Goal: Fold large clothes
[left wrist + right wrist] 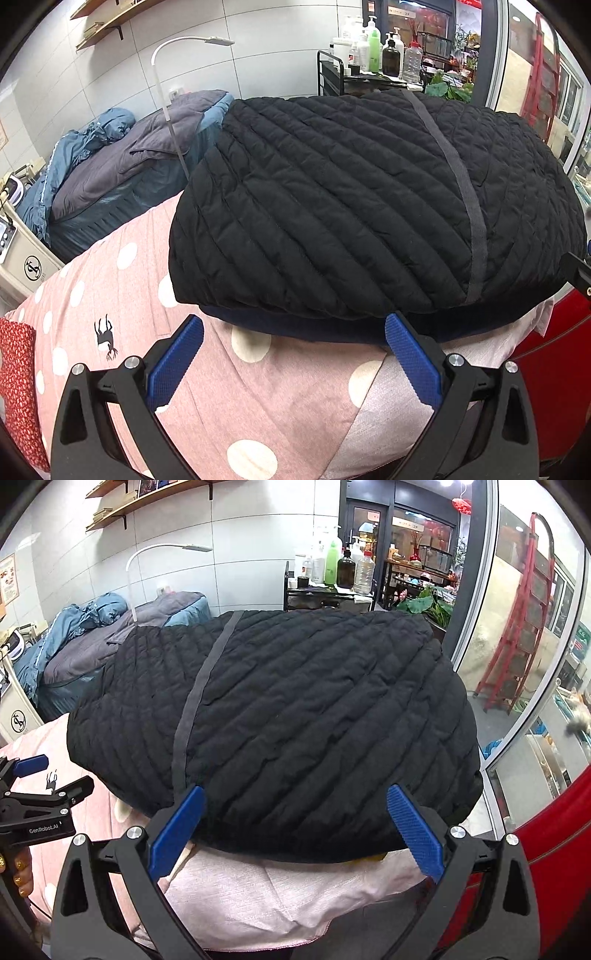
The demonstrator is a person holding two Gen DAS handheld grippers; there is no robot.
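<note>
A black quilted jacket (351, 199) lies folded into a thick bundle on a pink polka-dot bedcover (229, 391). A grey strip (469, 206) runs across it, and a dark blue layer (317, 326) peeks out under its near edge. My left gripper (293, 339) is open and empty just short of that near edge. My right gripper (295, 812) is open, with its blue fingertips (402, 805) at the jacket's (295, 709) near edge and nothing between them. The left gripper (40, 794) shows at the left of the right wrist view.
A second bed with blue and grey bedding (122, 162) stands behind on the left, with a white lamp (192, 42) over it. A black cart with bottles (369, 55) stands at the back. A glass partition (517, 646) and a red rack (524, 620) are on the right.
</note>
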